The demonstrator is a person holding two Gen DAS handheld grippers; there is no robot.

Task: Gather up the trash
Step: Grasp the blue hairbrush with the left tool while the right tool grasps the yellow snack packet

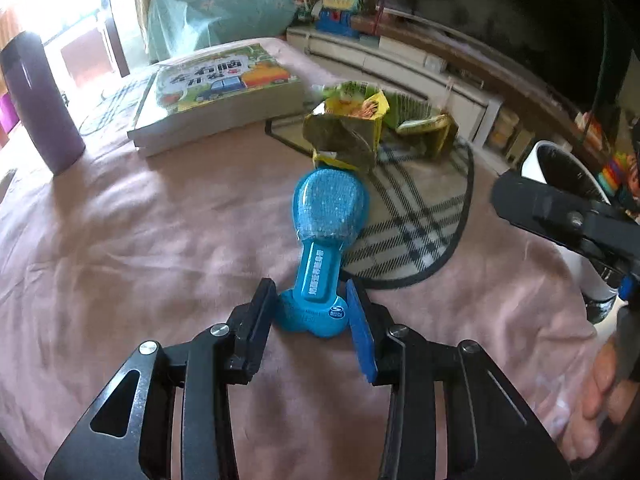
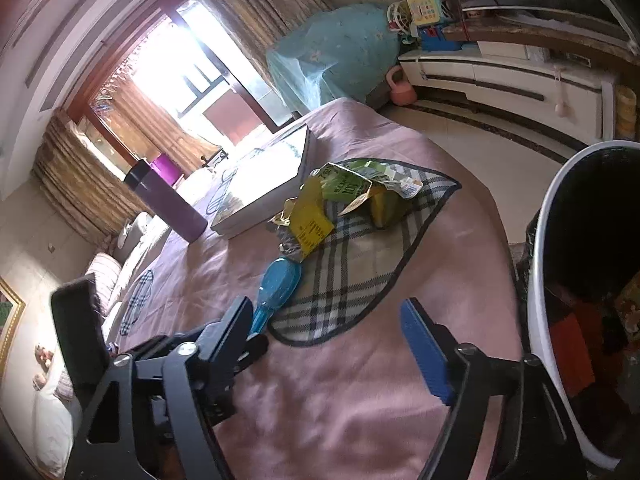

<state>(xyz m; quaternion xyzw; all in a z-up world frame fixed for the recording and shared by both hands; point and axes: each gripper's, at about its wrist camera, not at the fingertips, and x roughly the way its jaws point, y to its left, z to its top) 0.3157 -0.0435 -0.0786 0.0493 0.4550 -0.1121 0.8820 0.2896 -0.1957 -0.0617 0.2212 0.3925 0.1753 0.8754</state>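
The left gripper [image 1: 310,304] is angling down over the pink-covered bed [image 1: 140,240], its jaws pinching the base of a blue brush-shaped packet [image 1: 324,232] that is lying at the near edge of the plaid mat [image 1: 420,232]. The crumpled green-and-yellow wrappers [image 1: 356,128] are sitting on that mat's far side. The right gripper [image 2: 332,336] is hovering with jaws spread and empty, beside the white bin [image 2: 548,280] off the bed's right edge. I'd judge lifting the packet toward the bin comes next.
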